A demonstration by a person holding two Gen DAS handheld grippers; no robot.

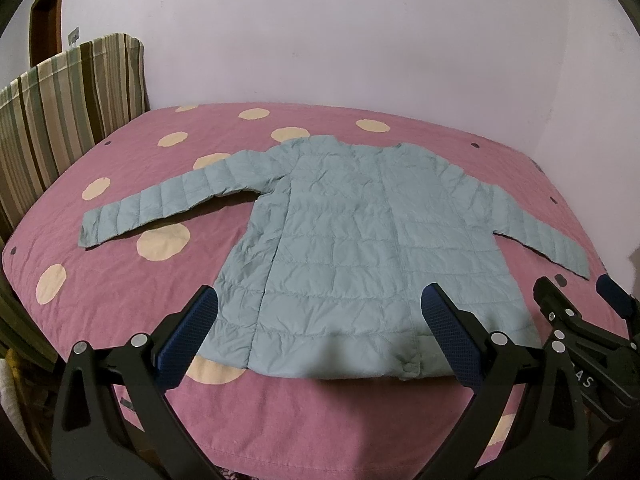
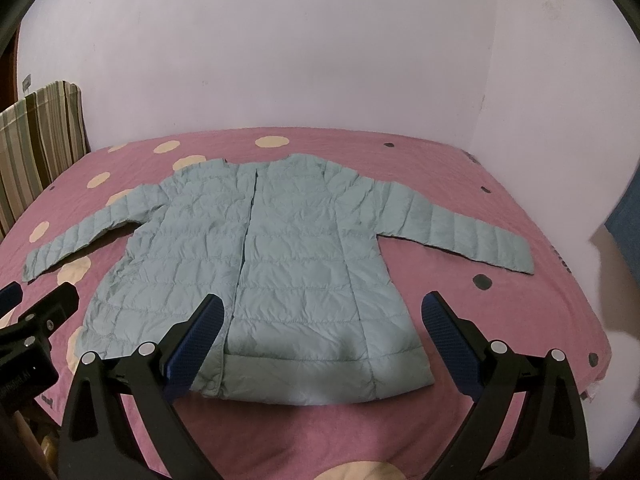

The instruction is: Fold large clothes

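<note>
Spread flat mid-bed [image 1: 120, 280]: quilted jacket [image 1: 344, 248], hem toward near edge. Above hem, released and empty: left hand-held gripper [image 1: 320, 320], right hand-held gripper [image 2: 324, 324].

Pink quilted bedspread [image 1: 132, 280] with cream polka dots lying flat; striped green-and-brown fabric headboard cover [image 1: 68, 100] standing at left; pale lilac plaster wall [image 2: 280, 60] rising behind.
</note>
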